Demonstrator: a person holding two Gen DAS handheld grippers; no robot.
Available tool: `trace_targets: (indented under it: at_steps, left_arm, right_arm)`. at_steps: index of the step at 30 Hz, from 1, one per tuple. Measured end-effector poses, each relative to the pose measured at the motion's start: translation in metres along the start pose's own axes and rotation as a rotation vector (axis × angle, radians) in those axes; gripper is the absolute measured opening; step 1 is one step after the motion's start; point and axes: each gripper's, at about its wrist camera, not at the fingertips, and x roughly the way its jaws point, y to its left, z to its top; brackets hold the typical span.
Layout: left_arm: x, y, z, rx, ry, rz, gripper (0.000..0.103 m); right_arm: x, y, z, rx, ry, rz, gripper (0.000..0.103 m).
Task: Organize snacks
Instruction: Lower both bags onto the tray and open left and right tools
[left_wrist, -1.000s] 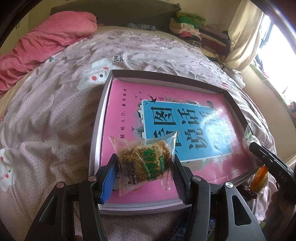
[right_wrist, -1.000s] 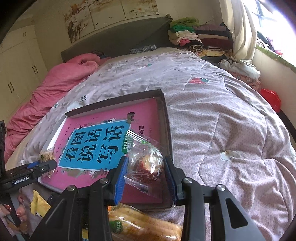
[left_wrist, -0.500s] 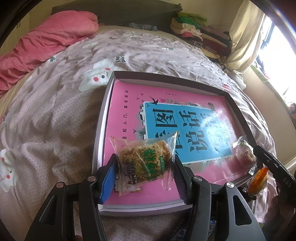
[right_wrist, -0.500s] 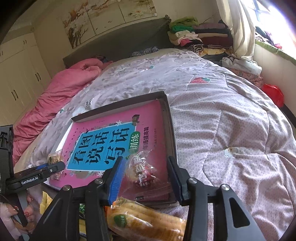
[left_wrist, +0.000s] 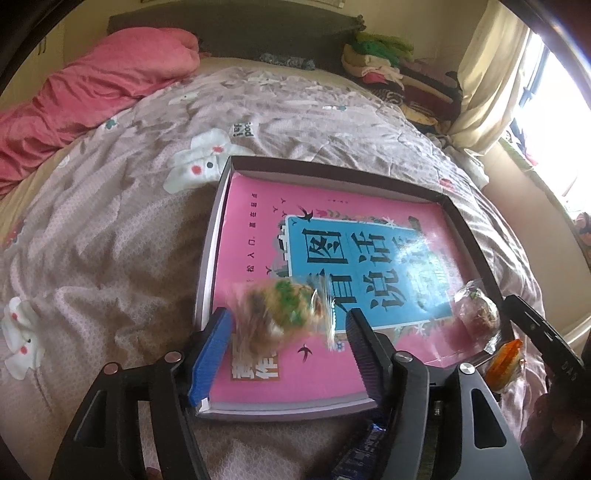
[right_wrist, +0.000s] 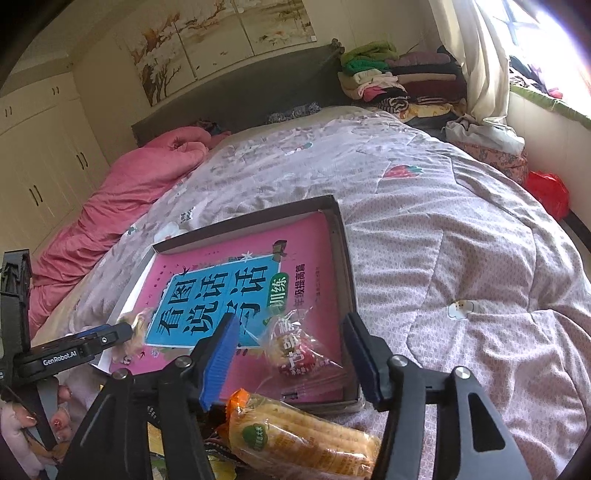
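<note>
Left tool: "GenRobot.AI". Pink book: "看图说话写话", "训练". Quilt: "pood idea!", partly readable.

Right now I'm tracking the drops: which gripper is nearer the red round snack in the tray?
Right. The red snack lies on the pink book between the right gripper's just-opened fingers. The left gripper is across the tray, around the blurred green-labelled snack.

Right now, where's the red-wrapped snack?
Right wrist view: the red-wrapped snack lies on the pink book in the box's near right corner, between the open right gripper's jaws, untouched.
</note>
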Motion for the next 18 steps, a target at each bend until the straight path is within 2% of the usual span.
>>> trace_targets:
  at_steps: [6,8,18]
  left_arm:
    - [-0.01,-0.003,0.002,0.004,-0.023,-0.009,0.072]
    - [-0.014,-0.002,0.003,-0.001,-0.03,-0.011,0.074]
    - [-0.036,-0.002,0.007,-0.002,-0.069,0.0,0.076]
  right_arm:
    - [-0.005,0.0,0.002,0.002,-0.017,0.005,0.062]
    - [-0.008,0.001,0.002,0.002,-0.026,0.009,0.066]
    - [-0.026,0.004,0.007,0.004,-0.094,0.05,0.073]
